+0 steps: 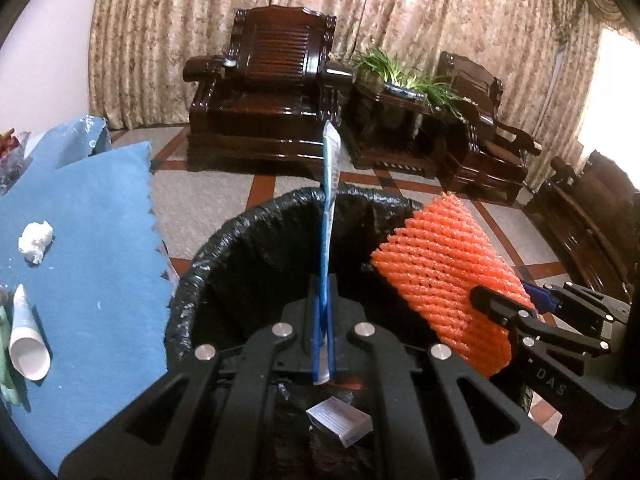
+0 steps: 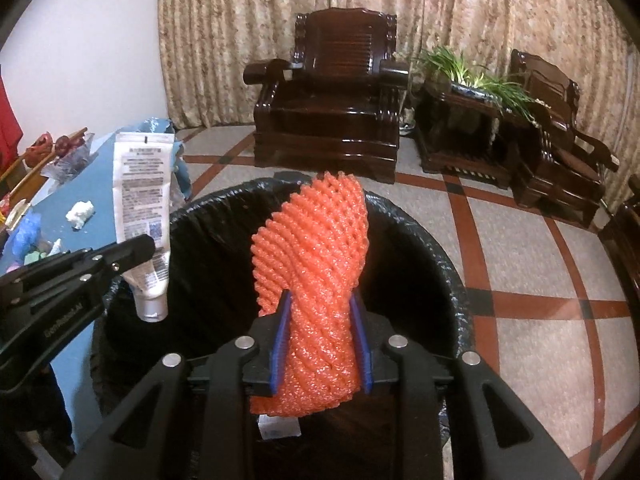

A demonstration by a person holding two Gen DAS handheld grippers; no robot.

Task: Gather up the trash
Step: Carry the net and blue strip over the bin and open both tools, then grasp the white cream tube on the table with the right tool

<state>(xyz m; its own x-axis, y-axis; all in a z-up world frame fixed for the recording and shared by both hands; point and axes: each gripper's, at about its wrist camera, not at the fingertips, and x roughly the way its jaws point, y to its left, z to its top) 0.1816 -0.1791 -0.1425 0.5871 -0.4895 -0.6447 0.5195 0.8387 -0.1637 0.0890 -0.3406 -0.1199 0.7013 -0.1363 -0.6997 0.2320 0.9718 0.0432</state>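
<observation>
My left gripper (image 1: 322, 300) is shut on a flattened white tube (image 1: 330, 184), held edge-on above the black-lined bin (image 1: 224, 240). In the right wrist view the tube (image 2: 141, 200) hangs cap-down over the bin's left rim, held by the left gripper (image 2: 148, 246). My right gripper (image 2: 320, 336) is shut on an orange foam net (image 2: 316, 248) above the bin (image 2: 420, 240). In the left wrist view the net (image 1: 444, 276) and the right gripper (image 1: 504, 304) are at the right. A small white box (image 1: 338, 420) lies inside the bin.
A table with a blue cloth (image 1: 88, 216) stands left of the bin, carrying a crumpled tissue (image 1: 36, 240) and a paper cone (image 1: 26, 340). Dark wooden armchairs (image 1: 268, 92) and a plant stand (image 1: 396, 120) stand beyond on the tiled floor.
</observation>
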